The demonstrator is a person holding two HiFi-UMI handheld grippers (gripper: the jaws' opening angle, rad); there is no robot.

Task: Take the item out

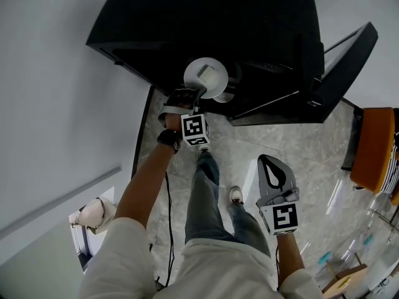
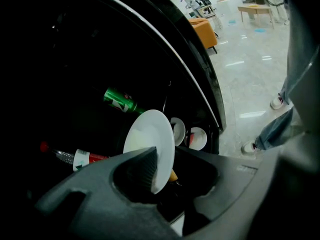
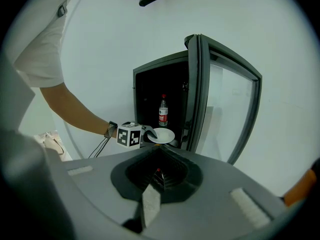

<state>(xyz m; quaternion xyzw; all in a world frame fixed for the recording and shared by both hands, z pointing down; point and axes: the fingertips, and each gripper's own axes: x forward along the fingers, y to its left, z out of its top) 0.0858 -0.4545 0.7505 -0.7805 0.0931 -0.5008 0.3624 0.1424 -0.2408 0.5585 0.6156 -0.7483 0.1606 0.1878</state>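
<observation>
A white plate (image 1: 206,78) sits at the mouth of the open black fridge (image 1: 206,17), level with its front. My left gripper (image 1: 198,95) is shut on the plate's near rim. In the left gripper view the plate (image 2: 149,134) stands edge-on between the jaws, with the left pad pressed on it. From the right gripper view, the plate (image 3: 161,135) is held flat in front of the fridge opening (image 3: 150,84). My right gripper (image 1: 268,162) hangs lower right, away from the fridge, jaws together and empty.
Inside the fridge lie a green bottle (image 2: 120,100), a red-labelled bottle (image 2: 75,158) and two small white dishes (image 2: 198,138). The glass door (image 1: 346,55) swings open to the right. An orange chair (image 1: 373,145) stands far right; a bag (image 1: 93,213) lies at the left.
</observation>
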